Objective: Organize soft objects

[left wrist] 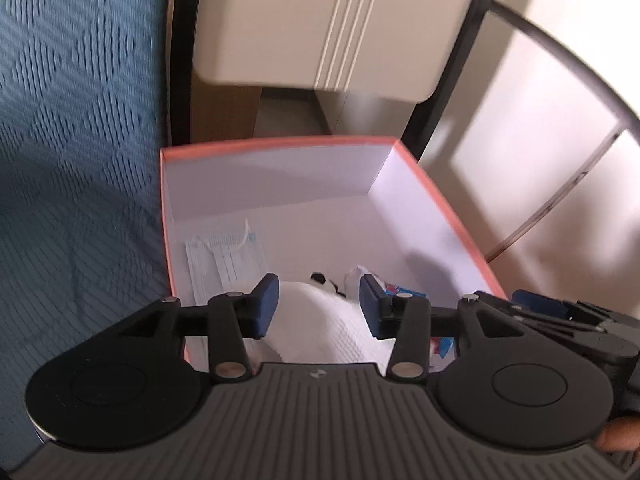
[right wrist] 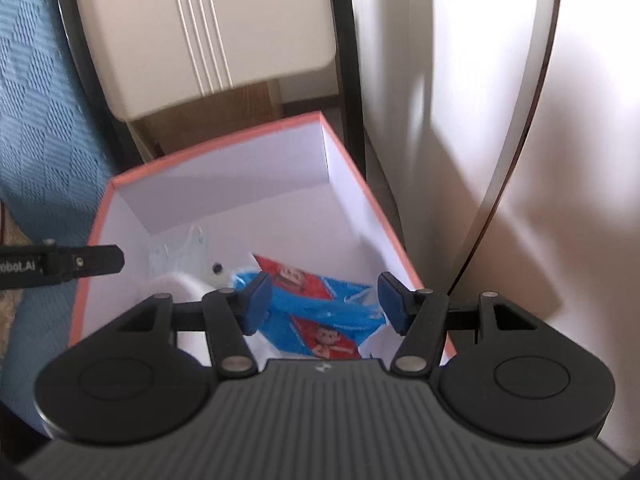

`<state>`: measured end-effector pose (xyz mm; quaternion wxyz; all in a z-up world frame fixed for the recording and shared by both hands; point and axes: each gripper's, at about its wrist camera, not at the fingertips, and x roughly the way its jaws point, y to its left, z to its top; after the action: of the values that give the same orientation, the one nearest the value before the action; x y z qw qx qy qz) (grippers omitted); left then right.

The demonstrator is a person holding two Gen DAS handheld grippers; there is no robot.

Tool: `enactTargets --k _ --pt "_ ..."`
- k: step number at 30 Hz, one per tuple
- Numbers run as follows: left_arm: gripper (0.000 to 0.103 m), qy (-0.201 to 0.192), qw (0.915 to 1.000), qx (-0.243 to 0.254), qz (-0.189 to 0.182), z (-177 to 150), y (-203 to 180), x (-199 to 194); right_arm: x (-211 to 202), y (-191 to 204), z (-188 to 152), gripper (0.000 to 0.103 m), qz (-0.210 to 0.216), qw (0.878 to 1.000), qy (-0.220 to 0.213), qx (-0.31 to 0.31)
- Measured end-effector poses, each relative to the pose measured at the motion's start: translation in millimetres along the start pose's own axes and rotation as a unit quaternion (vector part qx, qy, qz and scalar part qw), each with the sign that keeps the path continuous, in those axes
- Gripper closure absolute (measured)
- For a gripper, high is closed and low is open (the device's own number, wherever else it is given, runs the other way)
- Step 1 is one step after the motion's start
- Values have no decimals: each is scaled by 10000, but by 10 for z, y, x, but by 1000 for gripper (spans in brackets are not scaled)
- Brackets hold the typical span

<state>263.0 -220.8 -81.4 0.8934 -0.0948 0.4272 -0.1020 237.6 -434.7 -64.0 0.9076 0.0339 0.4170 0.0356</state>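
An orange-rimmed box with white inside walls holds the soft items. In the left wrist view, folded pale blue face masks lie on its floor at the left. A white textured cloth lies nearer, with a small white toy with black spots at its far end. My left gripper hovers open over the cloth, its pads clear of it. In the right wrist view, my right gripper stands open above a blue and red printed packet inside the box. Nothing is held.
A blue woven bedspread runs along the box's left side. A cream padded panel in a black frame rises behind the box. Cream cabinet fronts stand to the right. The left gripper's body reaches in over the box's left rim.
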Motion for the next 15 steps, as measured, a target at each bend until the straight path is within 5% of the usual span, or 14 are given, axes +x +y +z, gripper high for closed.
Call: enactTargets --k 15 --pt "45 -799 9961 286 -253 24 -15 -1330 -1300 313 163 42 152 9967 -793 -40"
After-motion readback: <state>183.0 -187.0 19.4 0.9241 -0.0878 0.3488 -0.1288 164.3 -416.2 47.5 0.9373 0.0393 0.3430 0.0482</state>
